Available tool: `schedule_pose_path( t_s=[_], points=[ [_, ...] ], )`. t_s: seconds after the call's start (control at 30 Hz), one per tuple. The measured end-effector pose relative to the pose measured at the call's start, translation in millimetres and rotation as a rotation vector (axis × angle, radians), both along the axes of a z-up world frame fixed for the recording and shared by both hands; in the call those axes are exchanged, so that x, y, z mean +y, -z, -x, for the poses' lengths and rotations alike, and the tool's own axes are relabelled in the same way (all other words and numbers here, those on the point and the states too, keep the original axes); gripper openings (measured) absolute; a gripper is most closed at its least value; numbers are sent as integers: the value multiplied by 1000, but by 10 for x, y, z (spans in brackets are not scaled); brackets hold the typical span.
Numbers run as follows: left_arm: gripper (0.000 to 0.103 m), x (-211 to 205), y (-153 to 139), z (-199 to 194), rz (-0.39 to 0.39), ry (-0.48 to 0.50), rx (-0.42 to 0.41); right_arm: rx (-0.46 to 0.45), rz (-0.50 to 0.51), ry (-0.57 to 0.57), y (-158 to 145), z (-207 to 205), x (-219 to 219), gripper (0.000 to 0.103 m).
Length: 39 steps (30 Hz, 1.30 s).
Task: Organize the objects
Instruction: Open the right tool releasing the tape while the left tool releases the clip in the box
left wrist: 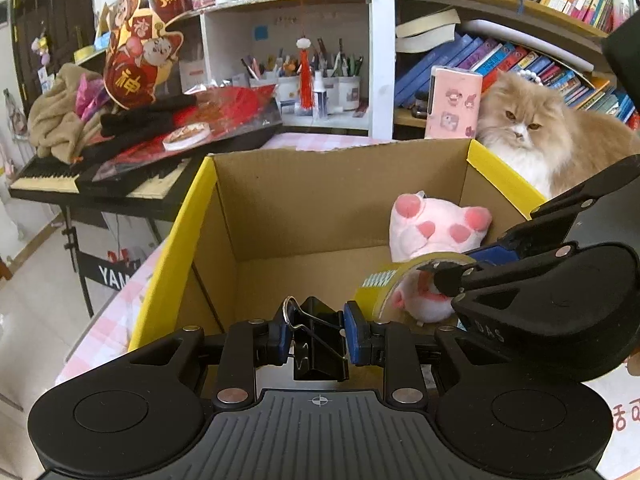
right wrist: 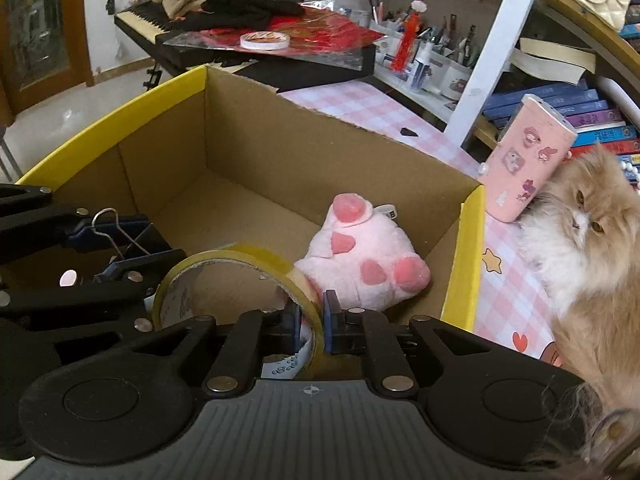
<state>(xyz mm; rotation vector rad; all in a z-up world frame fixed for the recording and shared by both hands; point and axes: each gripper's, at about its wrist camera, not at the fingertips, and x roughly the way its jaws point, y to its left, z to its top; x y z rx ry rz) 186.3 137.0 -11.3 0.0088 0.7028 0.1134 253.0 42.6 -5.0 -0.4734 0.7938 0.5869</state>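
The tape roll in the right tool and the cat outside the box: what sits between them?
The pink plush paw and the box's yellow-edged wall lie between the tape roll and the cat, clearest in the right wrist view.

Right gripper pinching tape roll, over cardboard box, plush paw inside

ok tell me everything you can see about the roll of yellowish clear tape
The roll of yellowish clear packing tape is a wide ring of translucent yellow film wound on a pale cardboard core with small print inside. It stands on edge, tilted, above the open brown cardboard box with yellow rim. The right gripper pinches its wall, one blue pad inside the ring and one outside. The pink plush paw toy lies just behind it in the box; whether they touch is unclear.
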Motion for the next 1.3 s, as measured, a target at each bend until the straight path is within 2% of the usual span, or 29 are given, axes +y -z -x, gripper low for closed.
schedule_pose_path(
  t_s=[0.1,0.13,0.27,0.33,0.53,0.7,0.83,0.97,1.13,1.3],
  points=[
    [29,-18,-26,17,-15,-1,-17,5,-7,8,-8,-10,-1,17],
    [31,-21,-51,32,-21,-3,-27,7,-17,16,-22,-14,-6,22],
    [55,24,-196,126,-34,-38,-95,-21,-64,62,-152,-7,-74,30],
    [60,78,-300,205,-14,-50,-141,-39,-96,78,-240,18,-115,34],
    [68,131,-570,473,10,-62,-241,-126,-204,141,-561,244,-235,38],
    [73,114,-685,766,-4,-47,-291,-172,-270,183,-705,543,-298,38],
    [74,143,-701,1012,-2,-53,-292,-184,-310,222,-735,818,-361,38],
    [74,194,-638,1236,1,-75,-257,-189,-325,262,-693,1122,-415,38],
    [75,236,-464,1522,18,-118,-188,-179,-330,318,-542,1522,-480,38],
    [80,251,-313,1816,30,-161,-149,-172,-315,341,-346,1936,-526,38]
  ],
)
